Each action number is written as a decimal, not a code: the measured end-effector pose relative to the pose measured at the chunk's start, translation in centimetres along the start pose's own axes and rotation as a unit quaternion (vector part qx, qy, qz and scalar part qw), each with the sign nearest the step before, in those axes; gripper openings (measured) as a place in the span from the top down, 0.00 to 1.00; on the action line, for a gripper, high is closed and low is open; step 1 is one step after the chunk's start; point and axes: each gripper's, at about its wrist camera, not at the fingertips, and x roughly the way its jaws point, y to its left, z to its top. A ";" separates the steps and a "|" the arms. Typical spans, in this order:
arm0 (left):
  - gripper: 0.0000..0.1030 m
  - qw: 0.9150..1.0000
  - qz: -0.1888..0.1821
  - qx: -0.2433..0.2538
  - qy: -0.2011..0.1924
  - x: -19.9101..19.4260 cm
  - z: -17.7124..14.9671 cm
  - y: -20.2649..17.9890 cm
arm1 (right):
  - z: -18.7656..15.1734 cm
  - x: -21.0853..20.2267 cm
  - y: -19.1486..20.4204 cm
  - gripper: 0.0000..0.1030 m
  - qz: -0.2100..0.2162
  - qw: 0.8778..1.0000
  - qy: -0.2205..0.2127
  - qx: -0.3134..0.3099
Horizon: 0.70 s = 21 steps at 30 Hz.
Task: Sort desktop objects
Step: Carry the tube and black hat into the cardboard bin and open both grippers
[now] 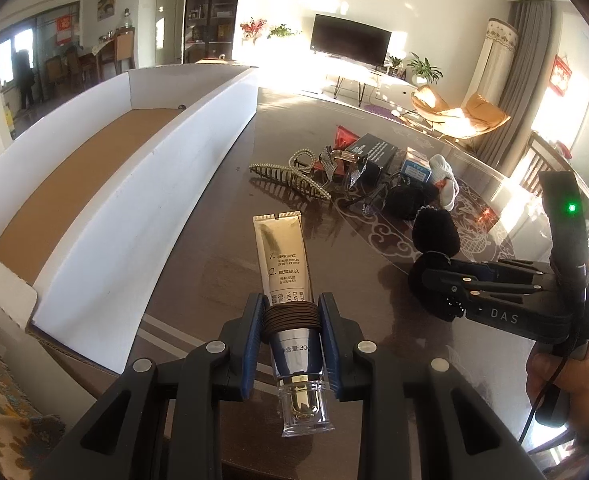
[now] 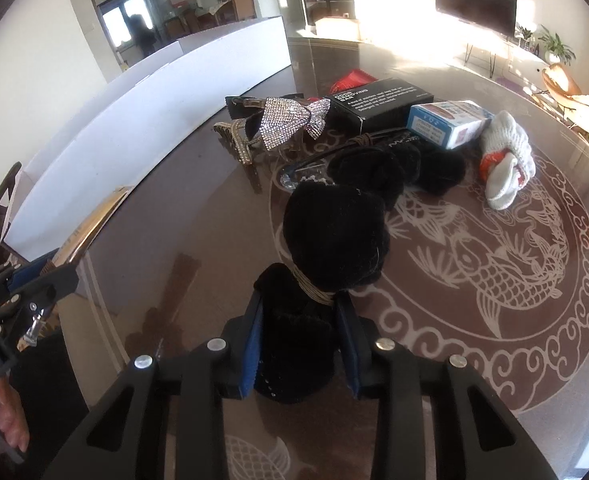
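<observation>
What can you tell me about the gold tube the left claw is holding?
The gold tube is a glossy, soft-looking squeeze tube with a flat crimped end pointing away, dark printed text on its side, a silver collar and a clear cap nearest the camera. A brown hair tie is wound around its neck. The left claw grips it there from both sides, holding it above the dark table beside the white box.
</observation>
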 end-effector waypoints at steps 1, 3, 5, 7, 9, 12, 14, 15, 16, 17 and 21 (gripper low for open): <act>0.73 1.000 -0.003 -0.003 -0.001 -0.2 0.0 -0.1 | -0.3 -0.5 -0.4 0.66 0.002 1.000 -0.001 -0.002; 0.73 1.000 -0.011 -0.008 -0.003 -0.6 0.1 -0.3 | -0.8 -1.5 -1.0 0.66 0.003 1.000 0.000 -0.006; 0.73 1.000 -0.022 -0.014 -0.006 -1.4 0.5 -0.4 | -1.0 -2.0 -1.4 0.66 0.004 1.000 0.005 -0.010; 0.73 0.999 -0.030 -0.018 -0.012 -2.3 1.3 -0.4 | -0.8 -2.4 -1.6 0.66 0.007 1.000 0.007 -0.011; 0.73 0.999 -0.032 -0.024 -0.021 -3.6 2.7 0.3 | 0.3 -2.7 -1.3 0.66 0.014 1.000 0.004 -0.014; 0.73 0.998 -0.030 -0.039 -0.037 -5.6 5.3 2.4 | 2.5 -4.1 0.2 0.66 0.029 0.999 -0.009 -0.025; 0.73 0.998 -0.015 -0.047 -0.048 -6.6 7.3 4.6 | 4.9 -4.6 1.9 0.66 0.042 0.998 -0.020 -0.038; 0.73 0.997 -0.002 -0.050 -0.053 -6.9 8.3 5.7 | 5.9 -4.9 3.1 0.66 0.050 0.997 -0.027 -0.046; 0.73 0.997 0.012 -0.053 -0.055 -7.0 9.2 6.9 | 7.3 -5.1 4.3 0.66 0.057 0.996 -0.033 -0.055; 0.73 0.996 0.024 -0.060 -0.055 -7.0 10.0 8.3 | 8.6 -5.4 5.8 0.66 0.065 0.995 -0.040 -0.064; 0.73 0.993 0.069 -0.089 -0.044 -6.1 12.1 13.9 | 13.5 -5.7 11.8 0.66 0.100 0.988 -0.063 -0.097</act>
